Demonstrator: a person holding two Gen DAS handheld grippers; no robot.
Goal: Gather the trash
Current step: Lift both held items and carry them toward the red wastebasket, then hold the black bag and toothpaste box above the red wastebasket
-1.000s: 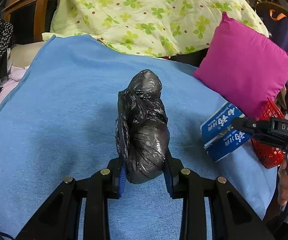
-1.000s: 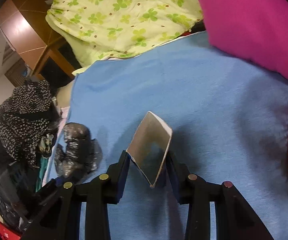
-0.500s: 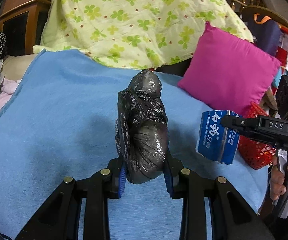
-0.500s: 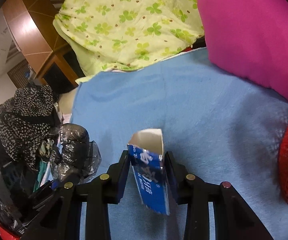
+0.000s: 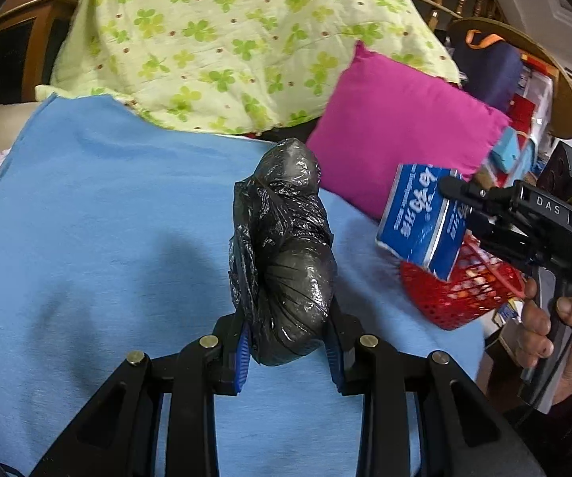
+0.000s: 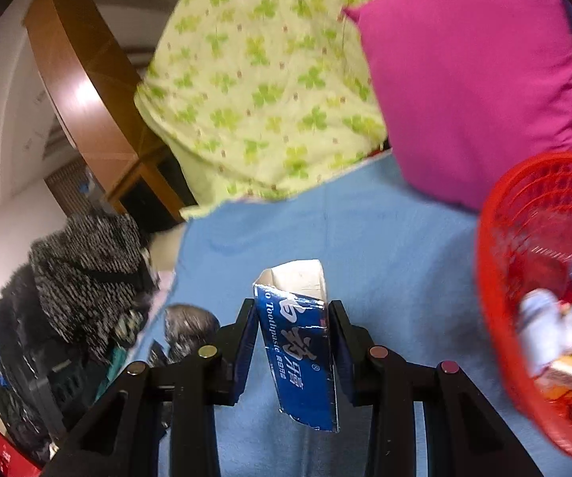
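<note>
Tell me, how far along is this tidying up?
Partway. The red basket already holds some scraps. In hand: the right gripper clamps a blue toothpaste box lifted near the basket, and the left gripper grips a crumpled black plastic bag above the blue blanket. Left: dropping both in.

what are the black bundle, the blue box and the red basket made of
Black bundle: thin glossy plastic film, crinkled, with highlights. Blue box: printed paperboard, probably; dull grey inside at its torn open end. Red basket: moulded plastic lattice, slightly shiny.
</note>
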